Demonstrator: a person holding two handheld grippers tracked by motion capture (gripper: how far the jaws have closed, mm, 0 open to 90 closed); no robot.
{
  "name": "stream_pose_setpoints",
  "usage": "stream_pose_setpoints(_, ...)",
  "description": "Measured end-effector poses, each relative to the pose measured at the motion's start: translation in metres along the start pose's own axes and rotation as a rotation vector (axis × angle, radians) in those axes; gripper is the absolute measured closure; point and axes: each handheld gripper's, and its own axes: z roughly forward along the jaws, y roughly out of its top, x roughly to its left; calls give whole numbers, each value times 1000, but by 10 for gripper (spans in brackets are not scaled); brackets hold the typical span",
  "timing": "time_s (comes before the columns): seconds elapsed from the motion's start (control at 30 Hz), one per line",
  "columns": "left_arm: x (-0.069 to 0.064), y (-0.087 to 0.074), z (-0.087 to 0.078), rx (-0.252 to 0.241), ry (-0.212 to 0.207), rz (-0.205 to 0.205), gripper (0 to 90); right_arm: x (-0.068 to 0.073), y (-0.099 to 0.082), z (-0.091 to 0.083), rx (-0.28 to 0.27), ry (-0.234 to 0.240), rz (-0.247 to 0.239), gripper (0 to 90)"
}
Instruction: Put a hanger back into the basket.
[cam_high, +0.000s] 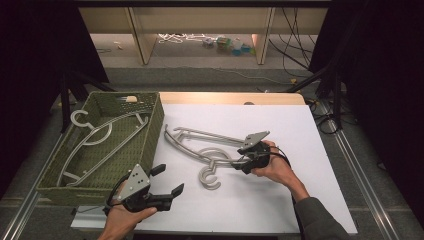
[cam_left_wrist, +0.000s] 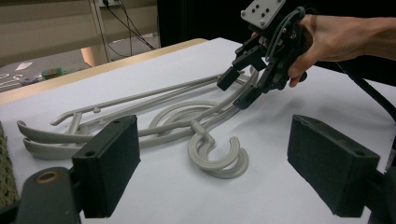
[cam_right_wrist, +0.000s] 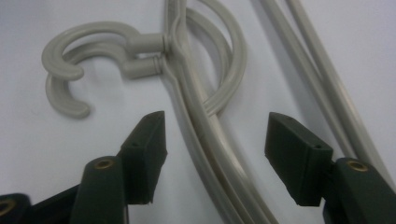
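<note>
Two grey plastic hangers (cam_high: 205, 150) stacked on counter (cam_high: 300, 190), hooks curled; right claw (cam_high: 239, 159) spread astride arms, not yet pinching; left claw (cam_high: 167, 181) spread, empty.

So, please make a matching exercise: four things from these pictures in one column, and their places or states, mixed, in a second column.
1. green basket
2. hangers on the table
3. left gripper
4. right gripper

a. jaws astride the hanger arms, not yet pressing
b. open over bare white table
c. holds one grey hanger
d. stacked, hooks side by side

Pairs: 1-c, 2-d, 3-b, 4-a
</note>
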Motion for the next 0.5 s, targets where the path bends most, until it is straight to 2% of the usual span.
stream_pose_setpoints(0.07, 0, -1, 0, 8, 3, 1, 168, -1, -1, 3, 20, 5, -13, 429)
stream_pose_setpoints(0.13, 0, 0, 0, 5, 2, 0, 167, -1, -1, 5, 32, 11, 2, 454)
stream_pose_setpoints(0.3, -1, -1, 1, 9, 6, -5, 168, -4, -1, 10, 41, 16, 2, 514)
stream_pose_setpoints(0.33, 0, -1, 1, 10, 2, 8, 168, -4, -1, 11, 45, 24, -7, 525)
stream_pose_setpoints(0.5, 0, -1, 1, 8, 1, 12, 168, -4, 0, 15, 63, 39, -42, 590)
